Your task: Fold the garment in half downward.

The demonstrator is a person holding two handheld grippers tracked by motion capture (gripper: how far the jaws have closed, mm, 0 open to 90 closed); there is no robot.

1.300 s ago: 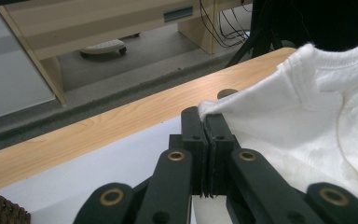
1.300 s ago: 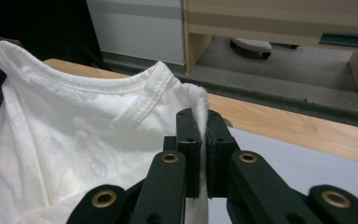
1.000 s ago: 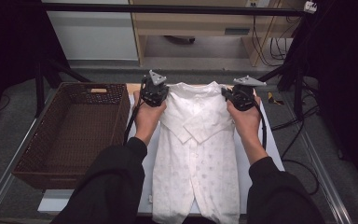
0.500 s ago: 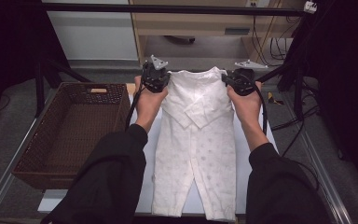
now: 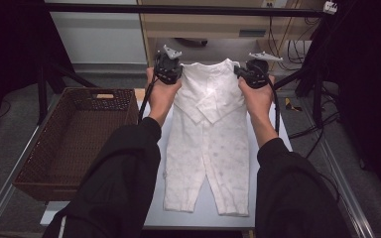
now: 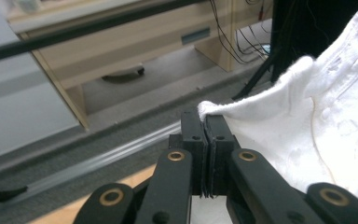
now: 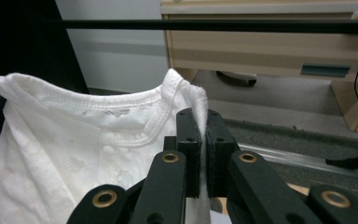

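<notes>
Nearest the person, two forearms in black sleeves [image 5: 121, 183] enter from the table's near edge and extend forward, roughly parallel, one on each side of a white baby romper [image 5: 209, 131]. The romper's two legs lie flat on the pale table [image 5: 275, 131], ending close to the near edge; the body runs away from the person, and the folded sleeves cross over the chest. Farther out, the left hand [image 5: 161, 94] and the right hand [image 5: 257, 96] are stretched to about the same reach, wrists straight, each wrapped around a gripper handle. The left gripper [image 5: 167, 69] is at the romper's left shoulder; in the left gripper view its jaws are pressed together with a corner of the white cloth [image 6: 307, 126] clamped between them. The right gripper [image 5: 252, 73] is at the right shoulder; in the right gripper view its jaws are nearly closed with the shoulder edge beside the neckline [image 7: 121, 126] pinched between them. The collar end of the romper is held up between the two grippers at the far edge of the table, and the cloth hangs taut between them. To the person's left, a brown wicker basket [image 5: 39, 163] stands just beside the table. Beyond the grippers, a black bar [image 5: 188, 9] runs across, with a wooden cabinet [image 5: 213, 25] behind it.
</notes>
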